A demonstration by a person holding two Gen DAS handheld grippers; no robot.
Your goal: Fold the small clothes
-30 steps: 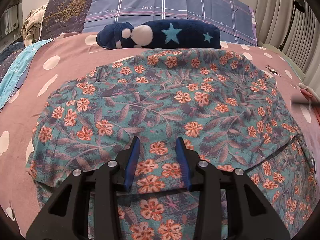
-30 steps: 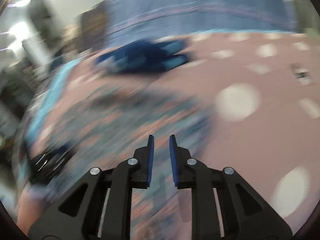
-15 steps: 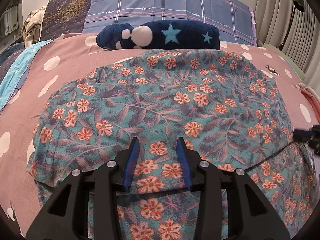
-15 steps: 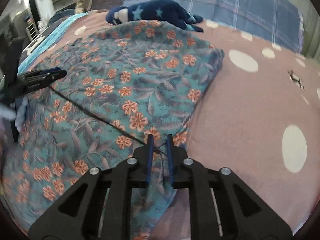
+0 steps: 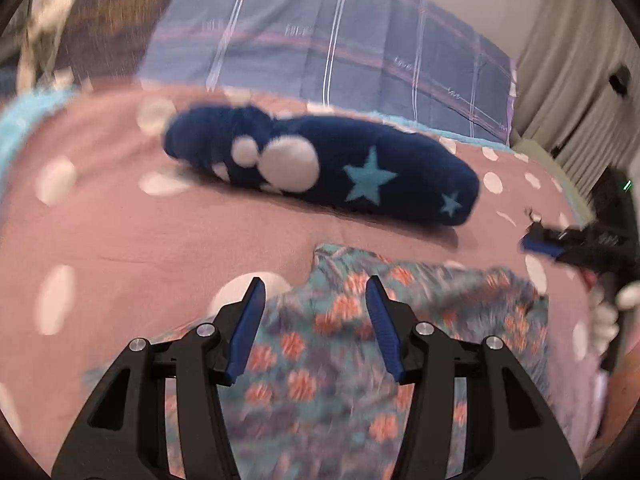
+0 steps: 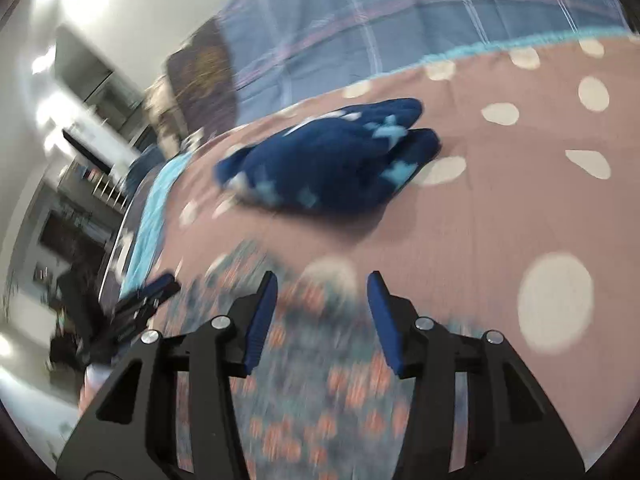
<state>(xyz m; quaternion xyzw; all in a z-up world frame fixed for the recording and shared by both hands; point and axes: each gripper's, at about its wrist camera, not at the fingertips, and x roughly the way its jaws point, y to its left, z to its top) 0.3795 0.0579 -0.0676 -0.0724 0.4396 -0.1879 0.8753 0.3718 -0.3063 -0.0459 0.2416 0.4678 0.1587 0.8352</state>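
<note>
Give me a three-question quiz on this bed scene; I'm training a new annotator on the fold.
1. True or false: the left gripper is clamped on the teal floral-print cloth garment.
2. What lies beyond the garment? A) navy plush fleece bundle with light-blue stars B) a red towel
3. Which bedding lies under both items?

Key: 1 false, its jaws stand apart, nothing pinched. 2 A. 3 The dusty-pink bedspread with white dots.

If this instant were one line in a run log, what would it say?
left gripper: open, empty | right gripper: open, empty | floral garment: lying on bed, released | navy star garment: behind, untouched
</note>
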